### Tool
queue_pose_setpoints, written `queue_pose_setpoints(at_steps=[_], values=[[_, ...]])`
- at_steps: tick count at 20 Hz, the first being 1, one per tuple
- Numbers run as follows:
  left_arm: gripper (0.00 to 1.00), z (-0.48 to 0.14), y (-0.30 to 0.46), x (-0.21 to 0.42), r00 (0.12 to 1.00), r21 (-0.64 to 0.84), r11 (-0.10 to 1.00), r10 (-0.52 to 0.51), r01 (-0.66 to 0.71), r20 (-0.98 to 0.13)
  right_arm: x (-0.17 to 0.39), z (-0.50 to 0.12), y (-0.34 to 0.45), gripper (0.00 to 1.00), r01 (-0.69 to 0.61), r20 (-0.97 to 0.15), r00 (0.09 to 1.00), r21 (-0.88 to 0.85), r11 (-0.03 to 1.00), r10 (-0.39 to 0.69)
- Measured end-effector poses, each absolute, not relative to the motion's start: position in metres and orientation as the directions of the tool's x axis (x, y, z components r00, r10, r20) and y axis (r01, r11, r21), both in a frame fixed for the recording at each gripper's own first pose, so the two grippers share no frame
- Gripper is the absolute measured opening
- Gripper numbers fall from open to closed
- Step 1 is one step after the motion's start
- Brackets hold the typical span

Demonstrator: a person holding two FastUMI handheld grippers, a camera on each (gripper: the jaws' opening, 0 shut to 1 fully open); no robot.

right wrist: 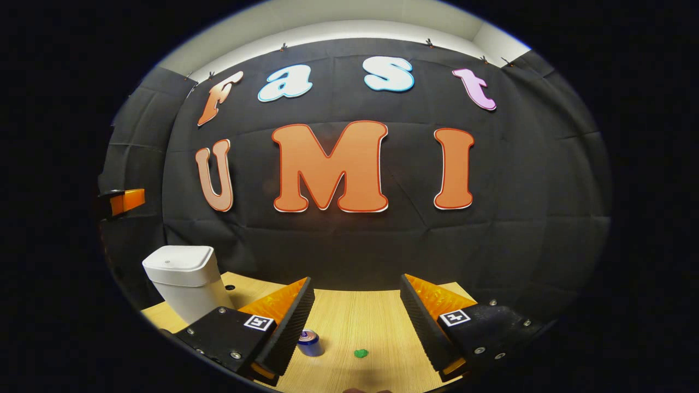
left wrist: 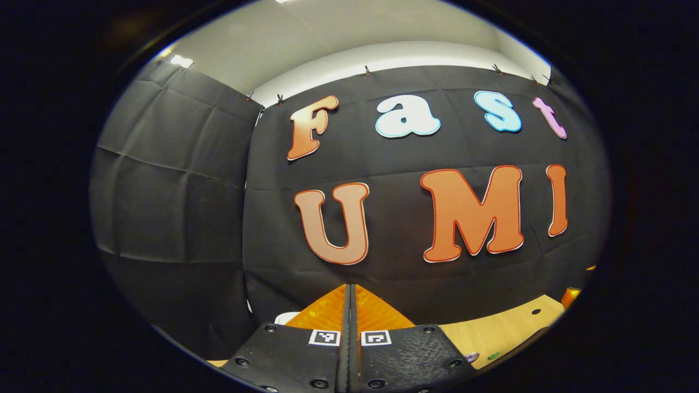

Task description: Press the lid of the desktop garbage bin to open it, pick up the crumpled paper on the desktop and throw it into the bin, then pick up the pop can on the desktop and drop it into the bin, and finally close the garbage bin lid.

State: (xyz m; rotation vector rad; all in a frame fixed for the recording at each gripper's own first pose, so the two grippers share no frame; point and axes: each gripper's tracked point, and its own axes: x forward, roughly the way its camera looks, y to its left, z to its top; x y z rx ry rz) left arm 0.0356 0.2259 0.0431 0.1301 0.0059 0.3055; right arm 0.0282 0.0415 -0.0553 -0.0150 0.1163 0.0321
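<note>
Standing lid-down, boxy white bin (right wrist: pixel 183 281); left tool (left wrist: pixel 351 305) clenched, right tool (right wrist: pixel 355 305) released.

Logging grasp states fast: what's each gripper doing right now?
Left gripper: shut, holding nothing.
Right gripper: open, empty, above the table.

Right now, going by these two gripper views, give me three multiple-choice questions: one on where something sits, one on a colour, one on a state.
1. In the right gripper view, where is the pop can?
A. On the bin
B. On the wooden desktop, beside the inner edge of the left-hand finger
C. Between shut jaws

2. What colour is the garbage bin?
A. White
B. Green
C. Red

3. How do the right gripper jaws stand?
A. Shut
B. Clamped on the can
C. Wide apart, empty

Answers: B, the can stands on the wood; A, body and closed lid are white; C, bare desktop shows between the fingers.
</note>
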Motion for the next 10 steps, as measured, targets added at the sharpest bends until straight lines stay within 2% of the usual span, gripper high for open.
queue_pose_setpoints(at_steps=[4,7,10], values=[[0.01,0.022,0.243,0.052,0.951,0.048,0.958,0.288,-0.284,-0.112,0.027,-0.057,0.041,0.94,-0.034,-0.117,0.993,-0.015,0.999,0.032],[0.0,-0.004,0.263,0.066,0.925,-0.007,0.951,0.298,-0.308,-0.236,0.027,-0.059,0.037,0.94,-0.031,-0.123,0.992,-0.012,0.999,0.03],[0.0,-0.032,0.271,0.07,0.894,-0.036,0.954,0.264,-0.296,-0.363,0.026,-0.064,0.033,0.94,-0.026,-0.13,0.991,-0.01,1.0,0.025]])
